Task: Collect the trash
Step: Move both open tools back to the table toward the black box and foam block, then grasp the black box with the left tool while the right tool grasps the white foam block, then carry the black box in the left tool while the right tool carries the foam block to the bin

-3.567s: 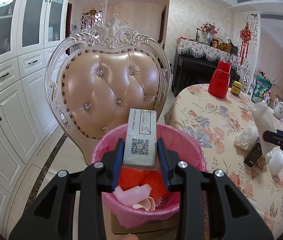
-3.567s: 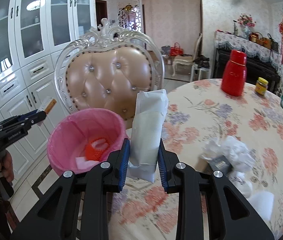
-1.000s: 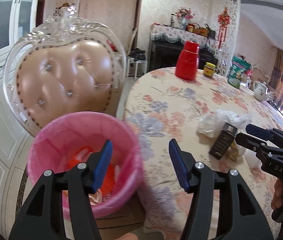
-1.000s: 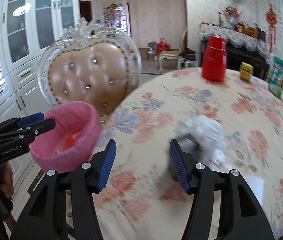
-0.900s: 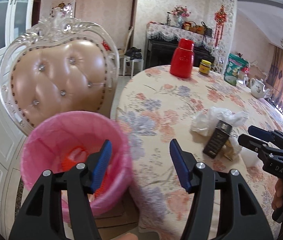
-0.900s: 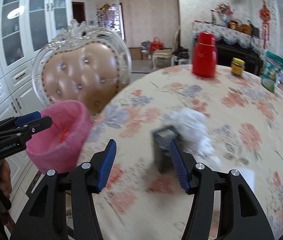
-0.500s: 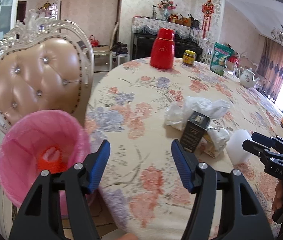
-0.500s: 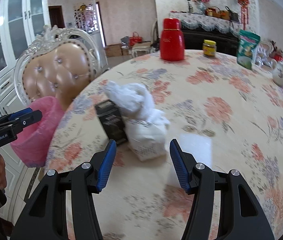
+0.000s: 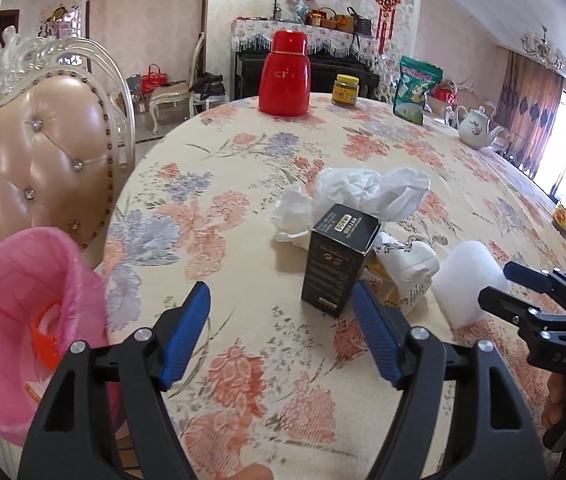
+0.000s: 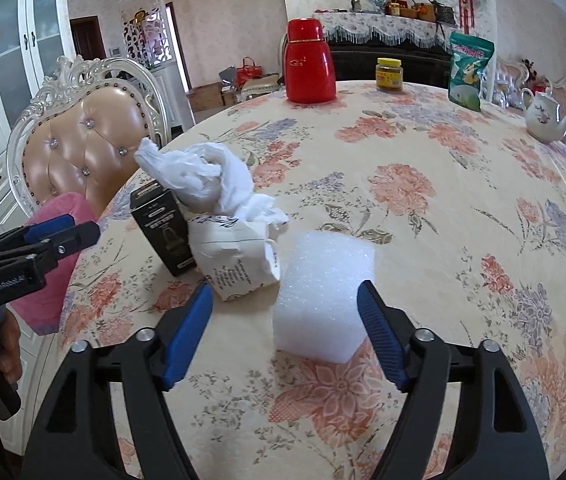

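Trash lies in a pile on the floral table: a black box, a crumpled white plastic bag, a torn white paper bag and a white foam block. My left gripper is empty, its jaws opening, with the black box just ahead near its right finger. My right gripper has its jaws opening around the foam block; the pads do not press on it. The pink-lined bin stands off the table's left edge, holding orange trash.
A padded chair stands behind the bin. At the table's far side are a red flask, a yellow-lidded jar, a green bag and a white teapot. The person's hands show at the frame edges.
Both grippers swung right from the bin to low over the trash pile, and their jaws widened. The carton and white bag held earlier are out of them.
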Demonstrator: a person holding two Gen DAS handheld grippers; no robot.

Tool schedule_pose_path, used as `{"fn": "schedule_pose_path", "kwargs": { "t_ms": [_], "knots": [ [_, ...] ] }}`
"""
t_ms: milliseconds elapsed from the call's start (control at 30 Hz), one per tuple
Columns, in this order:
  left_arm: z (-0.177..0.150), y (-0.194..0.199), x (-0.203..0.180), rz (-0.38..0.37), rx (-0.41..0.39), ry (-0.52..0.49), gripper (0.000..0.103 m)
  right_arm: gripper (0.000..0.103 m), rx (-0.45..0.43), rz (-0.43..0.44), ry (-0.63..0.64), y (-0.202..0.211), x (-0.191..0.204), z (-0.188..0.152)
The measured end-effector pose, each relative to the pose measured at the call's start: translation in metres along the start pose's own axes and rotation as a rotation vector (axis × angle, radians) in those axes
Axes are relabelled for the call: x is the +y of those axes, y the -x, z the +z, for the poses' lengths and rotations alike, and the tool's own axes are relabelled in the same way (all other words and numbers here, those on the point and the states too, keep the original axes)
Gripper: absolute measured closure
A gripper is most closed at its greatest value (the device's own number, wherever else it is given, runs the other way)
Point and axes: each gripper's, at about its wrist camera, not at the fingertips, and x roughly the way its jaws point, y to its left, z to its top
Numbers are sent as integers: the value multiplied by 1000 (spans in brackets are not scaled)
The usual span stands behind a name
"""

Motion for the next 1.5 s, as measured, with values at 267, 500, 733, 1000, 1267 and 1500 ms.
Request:
{"fn": "schedule_pose_path", "kwargs": {
  "t_ms": [267,500,733,1000,1267,1500],
  "knots": [
    [6,-25,-13,-45,23,-24,29,29,-3,-21,-16,-1,-11,2],
    [13,-45,-19,-49,33,-39,29,29,-4,-11,-26,4,-16,4],
    [18,-63,-23,-68,46,-58,29,29,20,-18,-32,-1,-20,2],
    [17,-65,-26,-86,56,-78,62,29,50,-11,-20,-13,-14,-1],
    [8,-48,-9,-62,49,-47,62,44,90,-16,-38,-28,-16,-4],
    [6,-36,8,-36,37,-11,62,50,87,-3,-42,-28,-16,-5]
  ]
}}
